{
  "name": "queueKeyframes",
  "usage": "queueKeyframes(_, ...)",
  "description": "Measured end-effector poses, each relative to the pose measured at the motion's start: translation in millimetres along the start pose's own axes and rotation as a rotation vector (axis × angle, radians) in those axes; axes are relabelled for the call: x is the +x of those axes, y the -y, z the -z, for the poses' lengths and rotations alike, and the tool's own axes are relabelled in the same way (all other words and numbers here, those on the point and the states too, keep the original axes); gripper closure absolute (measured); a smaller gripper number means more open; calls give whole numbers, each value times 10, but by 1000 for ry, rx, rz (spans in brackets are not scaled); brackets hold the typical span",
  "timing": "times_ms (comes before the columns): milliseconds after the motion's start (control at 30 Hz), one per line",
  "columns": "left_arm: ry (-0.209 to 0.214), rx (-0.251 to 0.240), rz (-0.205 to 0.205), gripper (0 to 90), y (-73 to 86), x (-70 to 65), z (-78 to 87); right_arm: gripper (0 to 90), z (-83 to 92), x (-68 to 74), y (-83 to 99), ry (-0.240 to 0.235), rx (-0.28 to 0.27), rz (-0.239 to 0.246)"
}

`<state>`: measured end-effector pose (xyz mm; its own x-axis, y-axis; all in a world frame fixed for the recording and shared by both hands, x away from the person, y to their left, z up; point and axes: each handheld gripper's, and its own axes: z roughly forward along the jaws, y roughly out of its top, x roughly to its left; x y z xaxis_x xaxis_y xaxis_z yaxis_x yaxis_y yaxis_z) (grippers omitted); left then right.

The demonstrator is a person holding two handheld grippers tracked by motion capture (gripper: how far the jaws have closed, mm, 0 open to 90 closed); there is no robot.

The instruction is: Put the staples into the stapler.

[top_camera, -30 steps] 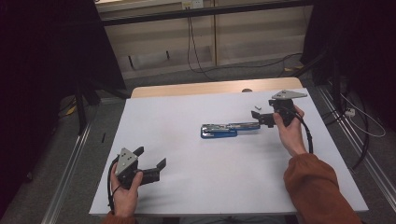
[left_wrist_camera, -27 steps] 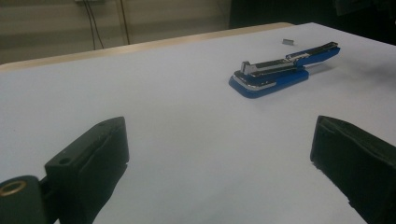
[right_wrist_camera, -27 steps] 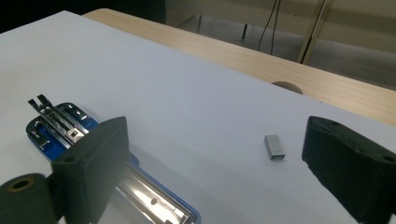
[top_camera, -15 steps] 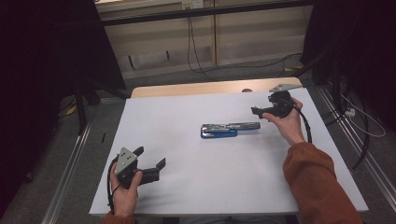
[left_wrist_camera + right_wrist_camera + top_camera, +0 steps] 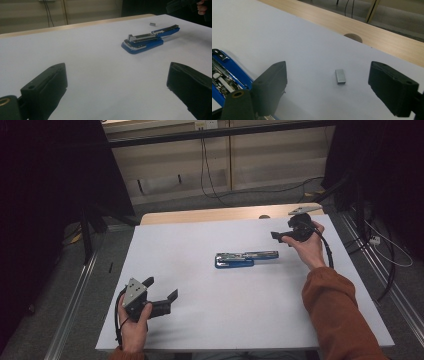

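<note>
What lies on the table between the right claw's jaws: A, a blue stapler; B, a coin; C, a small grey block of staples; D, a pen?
C: the right gripper view shows a small grey staple block on the white table in the gap of the open right claw, with the stapler off to one side.

High view: above near edge, facing forward and down, far. Gripper views: low, close over table [image 5: 200, 320], facing across it. Shared by all three: stapler [image 5: 240, 259] mid-frame.

Glossy blue plastic stapler [image 5: 147, 40], chrome trim
</note>
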<state>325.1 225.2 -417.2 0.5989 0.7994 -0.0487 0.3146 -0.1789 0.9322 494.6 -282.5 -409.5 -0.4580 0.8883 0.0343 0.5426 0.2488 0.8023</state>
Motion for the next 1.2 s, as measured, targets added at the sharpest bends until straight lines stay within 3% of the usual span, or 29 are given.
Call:
queueKeyframes(200,9,12,2,33,9,12,-2,190,-41,-55,-80,-3,16,3)
queueKeyframes(333,0,24,14,34,24,30,-13,199,-103,-101,-97,-8,62,5)
queueKeyframes(433,7,25,10,34,20,17,-16,248,-155,-131,-133,-15,70,4)
queueKeyframes(533,15,26,-4,33,11,1,-10,274,-225,-161,-157,-13,122,22)
queueKeyframes(600,15,28,-3,33,11,4,-12,316,-250,-185,-168,-16,117,20)
queueKeyframes(800,22,35,-9,34,16,15,-15,466,-370,-243,-107,-21,171,17)
queueKeyframes(1100,27,49,0,35,34,12,-43,508,-541,-257,-58,-30,228,20)
queueKeyframes(1200,32,51,-1,35,37,8,-48,536,-590,-282,-50,-14,247,25)
